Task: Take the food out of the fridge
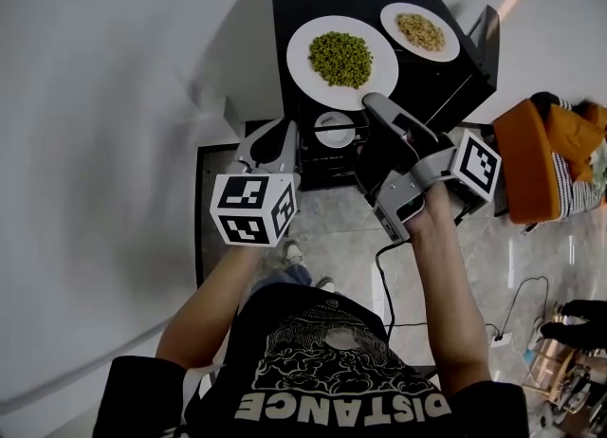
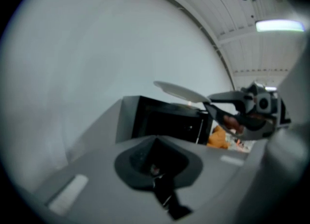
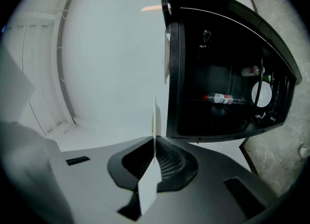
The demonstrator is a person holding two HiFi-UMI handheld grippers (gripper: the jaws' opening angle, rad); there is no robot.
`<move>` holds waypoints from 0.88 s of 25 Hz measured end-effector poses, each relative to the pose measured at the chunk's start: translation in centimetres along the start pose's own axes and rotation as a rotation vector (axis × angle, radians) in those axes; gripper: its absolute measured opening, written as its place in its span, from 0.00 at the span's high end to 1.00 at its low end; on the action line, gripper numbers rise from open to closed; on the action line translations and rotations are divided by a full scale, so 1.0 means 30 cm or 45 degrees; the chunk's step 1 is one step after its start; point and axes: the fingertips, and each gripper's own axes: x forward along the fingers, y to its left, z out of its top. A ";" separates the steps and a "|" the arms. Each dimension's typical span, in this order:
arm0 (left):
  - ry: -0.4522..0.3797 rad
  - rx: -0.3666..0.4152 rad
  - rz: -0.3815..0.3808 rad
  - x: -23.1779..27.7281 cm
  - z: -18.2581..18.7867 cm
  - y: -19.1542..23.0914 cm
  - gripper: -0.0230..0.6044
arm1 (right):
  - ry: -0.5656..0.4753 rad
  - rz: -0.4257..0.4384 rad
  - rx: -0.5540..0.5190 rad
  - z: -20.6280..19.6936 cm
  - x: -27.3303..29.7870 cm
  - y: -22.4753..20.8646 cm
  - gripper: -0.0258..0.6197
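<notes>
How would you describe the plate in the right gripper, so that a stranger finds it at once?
Look at the black fridge. Over its top the right gripper pinches a large white plate. It holds green peas; the smaller plate beside it holds pale brown food.

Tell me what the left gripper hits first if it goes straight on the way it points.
Probably the black fridge: the left gripper points toward its open front. Depth is unclear, so I can't say which part.
</notes>
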 end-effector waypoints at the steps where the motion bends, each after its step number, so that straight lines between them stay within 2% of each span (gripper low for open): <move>1: -0.001 0.004 -0.010 -0.014 -0.011 -0.020 0.96 | -0.007 0.000 0.007 0.000 -0.001 0.001 0.95; 5: 0.007 0.021 -0.049 -0.033 -0.013 -0.072 0.96 | -0.038 -0.018 0.029 0.022 0.034 0.010 0.94; 10: 0.014 0.027 -0.092 0.073 0.027 -0.049 0.96 | -0.069 -0.047 0.053 0.113 0.169 -0.002 0.94; 14: 0.003 0.028 -0.093 0.019 0.015 -0.089 0.96 | -0.073 -0.057 0.072 0.077 0.139 0.015 0.94; 22: 0.030 0.024 -0.117 0.149 0.064 0.006 0.96 | -0.121 -0.071 0.098 0.164 0.324 -0.008 0.94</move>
